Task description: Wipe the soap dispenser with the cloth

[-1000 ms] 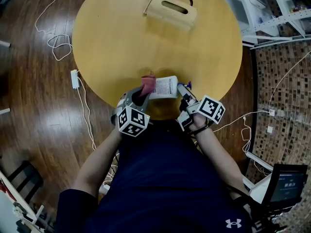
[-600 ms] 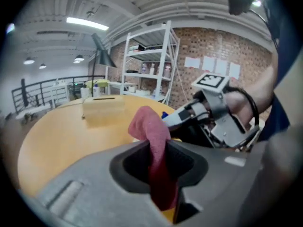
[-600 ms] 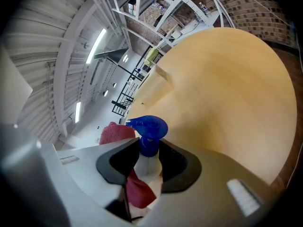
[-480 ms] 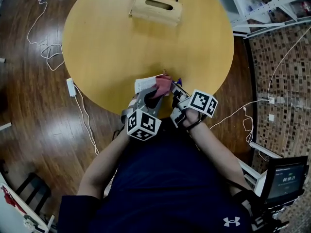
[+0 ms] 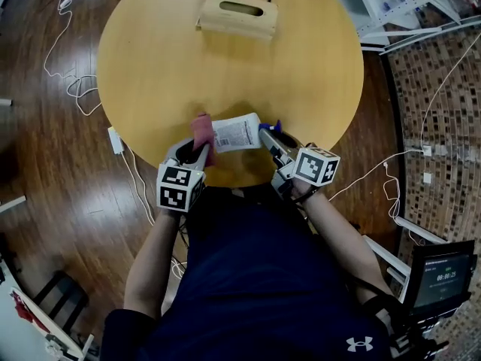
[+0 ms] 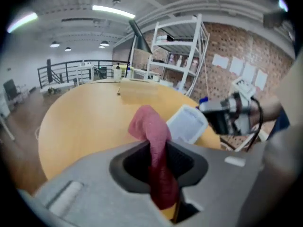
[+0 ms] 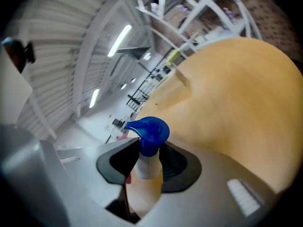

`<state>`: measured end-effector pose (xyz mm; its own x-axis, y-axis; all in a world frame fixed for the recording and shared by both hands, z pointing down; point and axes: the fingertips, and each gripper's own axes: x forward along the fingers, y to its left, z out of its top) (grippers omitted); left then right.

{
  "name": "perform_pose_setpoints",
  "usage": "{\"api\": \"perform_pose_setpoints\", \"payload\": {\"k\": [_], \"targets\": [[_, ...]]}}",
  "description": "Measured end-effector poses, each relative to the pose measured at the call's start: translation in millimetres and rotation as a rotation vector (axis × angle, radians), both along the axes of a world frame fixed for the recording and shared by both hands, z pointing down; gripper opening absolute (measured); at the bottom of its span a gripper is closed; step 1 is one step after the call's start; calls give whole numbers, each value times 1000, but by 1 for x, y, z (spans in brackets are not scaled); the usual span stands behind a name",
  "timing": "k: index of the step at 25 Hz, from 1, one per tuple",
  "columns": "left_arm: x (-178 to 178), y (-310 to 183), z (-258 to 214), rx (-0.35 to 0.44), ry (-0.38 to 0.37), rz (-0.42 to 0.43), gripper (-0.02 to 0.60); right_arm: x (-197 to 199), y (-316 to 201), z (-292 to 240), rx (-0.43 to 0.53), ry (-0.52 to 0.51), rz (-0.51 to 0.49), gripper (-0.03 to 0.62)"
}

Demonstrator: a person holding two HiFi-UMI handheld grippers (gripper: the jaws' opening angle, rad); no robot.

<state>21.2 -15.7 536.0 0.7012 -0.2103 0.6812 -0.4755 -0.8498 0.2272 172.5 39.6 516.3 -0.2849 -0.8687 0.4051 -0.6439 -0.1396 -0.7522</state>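
The soap dispenser [image 5: 237, 132], a white labelled bottle with a blue pump [image 5: 273, 126], is held lying sideways above the near edge of the round table [image 5: 225, 66]. My right gripper [image 5: 269, 139] is shut on its neck; in the right gripper view the pump [image 7: 149, 132] sticks out between the jaws of that gripper [image 7: 144, 167]. My left gripper [image 5: 200, 147] is shut on a pink cloth [image 5: 201, 130] at the bottle's base end. In the left gripper view the cloth [image 6: 154, 134] rises from the left gripper [image 6: 158, 157], beside the bottle [image 6: 187, 124].
A wooden box with a slot [image 5: 239, 13] stands at the table's far edge with a black object behind it. Cables and a power strip [image 5: 115, 140] lie on the floor at the left. White shelving [image 5: 406, 6] stands at the upper right.
The left gripper carried the cloth right along the bottle towards the pump, then back left to its base end. The right gripper stayed on the neck and rolled a little.
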Motion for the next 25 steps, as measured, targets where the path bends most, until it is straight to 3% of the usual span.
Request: {"api": "perform_pose_setpoints", "payload": {"k": [2,4,6,9,12,15,19,22,25], "targets": [[19,0,-41,-68,116,35,89,-14,1,-16,89,153,-157,135],[38,3,-70,-99,173,130,89,-29,4,-27,162,291,-310,135],[56,10,-81,-138,176,248,89,-42,8,-35,227,425,-452,133],[65,20,-71,-281,141,372,89,-60,9,-48,302,599,-605,133],[46,16,-45,-408,83,355,89,-72,13,-55,347,710,-692,133],[14,17,1,-428,-50,309,87,-81,18,-57,376,774,-756,133],[-20,15,51,-465,-141,175,87,-87,21,-58,402,807,-792,133],[-23,16,54,-459,-139,140,87,-88,23,-57,413,832,-823,133],[1,17,-1,-407,-4,165,87,-90,25,-59,419,865,-871,133]]}}
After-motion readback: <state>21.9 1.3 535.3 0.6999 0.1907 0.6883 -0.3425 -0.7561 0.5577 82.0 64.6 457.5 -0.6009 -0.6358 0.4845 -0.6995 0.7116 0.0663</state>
